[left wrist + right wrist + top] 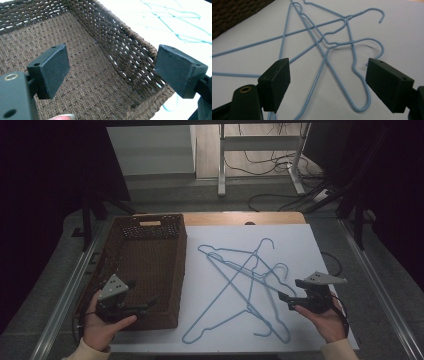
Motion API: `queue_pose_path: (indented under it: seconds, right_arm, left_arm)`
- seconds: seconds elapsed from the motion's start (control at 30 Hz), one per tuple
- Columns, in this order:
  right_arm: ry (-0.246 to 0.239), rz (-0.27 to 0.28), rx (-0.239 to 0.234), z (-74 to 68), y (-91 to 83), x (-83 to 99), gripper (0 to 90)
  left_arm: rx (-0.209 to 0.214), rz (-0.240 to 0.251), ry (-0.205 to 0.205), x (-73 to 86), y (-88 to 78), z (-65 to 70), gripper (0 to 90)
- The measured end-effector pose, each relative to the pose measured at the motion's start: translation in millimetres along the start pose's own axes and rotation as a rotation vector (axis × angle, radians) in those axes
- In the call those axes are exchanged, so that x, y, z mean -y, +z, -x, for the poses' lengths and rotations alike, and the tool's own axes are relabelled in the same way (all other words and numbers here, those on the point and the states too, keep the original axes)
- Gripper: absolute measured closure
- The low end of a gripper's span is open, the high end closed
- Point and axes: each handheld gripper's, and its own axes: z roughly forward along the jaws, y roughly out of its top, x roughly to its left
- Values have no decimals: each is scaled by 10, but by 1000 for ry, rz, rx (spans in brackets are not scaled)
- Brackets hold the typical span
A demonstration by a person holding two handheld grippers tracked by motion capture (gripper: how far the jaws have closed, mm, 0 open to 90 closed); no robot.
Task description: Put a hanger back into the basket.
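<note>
On white surface, 3 blue hangers tangled just ahead of right gripper, jaws apart, empty; left gripper over 1 wicker basket, jaws apart.

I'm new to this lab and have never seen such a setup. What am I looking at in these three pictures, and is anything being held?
A person sits at a table holding a two-jaw tool in each hand. The high view looks down from above: the left gripper hovers over a brown woven basket, and the right gripper is beside a tangle of blue wire hangers lying on a white board. The other two pictures come from cameras riding on each tool, looking along its black jaws. The left gripper view looks into the basket, the right gripper view onto the hangers. Both pairs of jaws stand apart; nothing is held.
</note>
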Motion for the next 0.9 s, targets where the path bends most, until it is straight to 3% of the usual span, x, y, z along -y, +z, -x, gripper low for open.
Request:
queue_pose_path:
  seconds: [0.4, 0.57, 0.9]
  right_arm:
    - [14, -34, -1, 83, 142, -22, 228]
    - [-5, -59, 11, 55, 176, -48, 241]
    - [-21, -94, 0, -38, 252, -83, 252]
  left_arm:
    - [5, -11, -5, -2, -25, 23, 137]
    - [10, -12, 14, 21, -31, 80, 137]
    - [26, -11, 1, 34, -18, 73, 140]
